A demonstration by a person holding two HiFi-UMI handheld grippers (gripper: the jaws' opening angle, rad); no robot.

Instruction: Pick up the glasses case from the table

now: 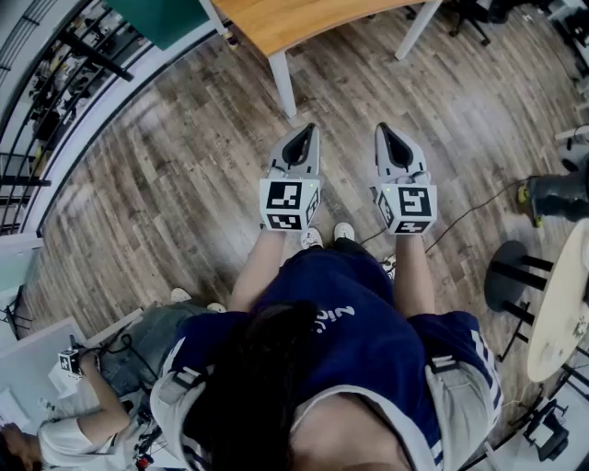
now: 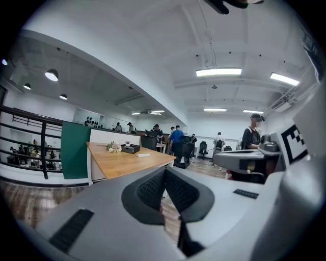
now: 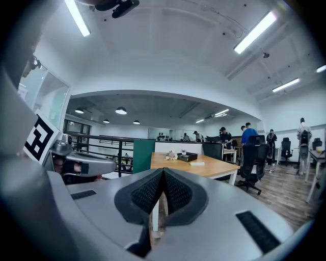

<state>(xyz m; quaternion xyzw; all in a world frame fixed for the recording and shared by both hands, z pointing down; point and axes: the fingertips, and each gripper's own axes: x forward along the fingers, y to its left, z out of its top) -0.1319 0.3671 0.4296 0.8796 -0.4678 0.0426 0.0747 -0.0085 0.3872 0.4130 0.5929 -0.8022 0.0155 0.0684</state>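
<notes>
Head view: left tongs [image 1: 301, 145] and right tongs [image 1: 394, 143] hang side by side over the wood floor [image 1: 166, 184], short of the counter [image 1: 276, 23] corner.

Left gripper view: its tongs are pressed together, empty. A pale oblong, seemingly the glasses case [image 2: 142, 154], lies near the counter's right edge beside a dark box [image 2: 131, 148].

Right gripper view: its tongs are likewise closed on nothing, with the glasses case [image 3: 196, 163] well ahead.

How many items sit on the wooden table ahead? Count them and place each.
3 that I can make out, at the far end of the table: a small flower bunch, a black tray beside it, a flat white object nearer. Smaller things may be hidden.
</notes>
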